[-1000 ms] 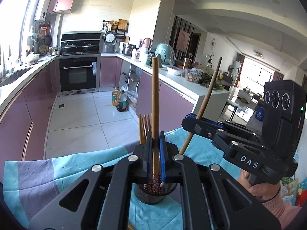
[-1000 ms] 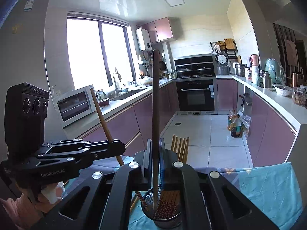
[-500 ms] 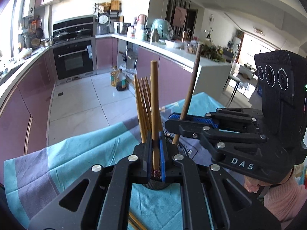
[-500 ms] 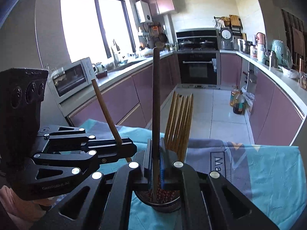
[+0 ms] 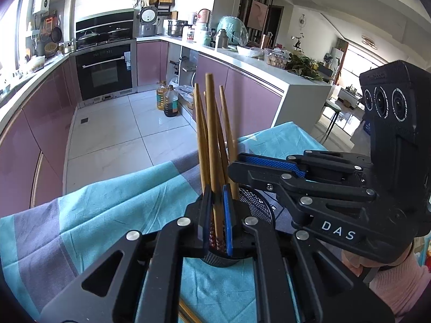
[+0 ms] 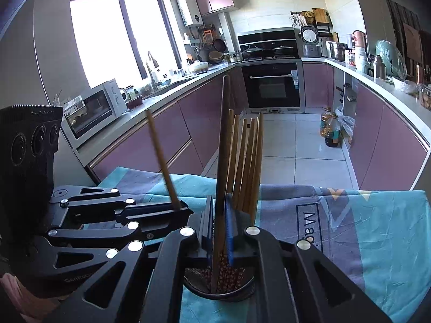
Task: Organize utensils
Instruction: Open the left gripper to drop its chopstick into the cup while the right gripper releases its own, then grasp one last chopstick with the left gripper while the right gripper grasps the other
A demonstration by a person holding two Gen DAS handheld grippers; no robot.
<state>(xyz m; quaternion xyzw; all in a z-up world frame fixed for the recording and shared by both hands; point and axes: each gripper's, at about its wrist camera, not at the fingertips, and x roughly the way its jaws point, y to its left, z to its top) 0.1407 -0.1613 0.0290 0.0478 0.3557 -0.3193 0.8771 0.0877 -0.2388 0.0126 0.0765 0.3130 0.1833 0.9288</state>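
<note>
- Landmark: black mesh holder standing on the teal-and-grey cloth that covers the table.
- Left wrist view: left gripper has its fingers closed on one chopstick, held near upright directly over the holder, red-patterned lower end inside the rim.
- Same view: right gripper comes in from the right of the holder, its tips just above the rim. Pink-sleeved hand behind it.
- Same view only: a wooden stick end lies on the cloth at the near side of the holder, at the bottom edge.
- Right wrist view: right gripper fingers closed on a darker chopstick, upright over the holder, lower end down in the basket.
- Right wrist view only: left gripper sits left of the holder, its chopstick leaning away from the holder at the top; microwave on the counter beyond it.
- Change vs. 1.0 s ago: both held chopsticks sit lower; their tops now stand only a little above the bundle's tops. Holder looks closer under both sets of fingers.
- Contents: a bundle of light wooden chopsticks stands in the holder, fanned and leaning toward the far side; patterned red ends crowd the bottom.
- Both gripped chopsticks are partly in the holder, not released.
</note>
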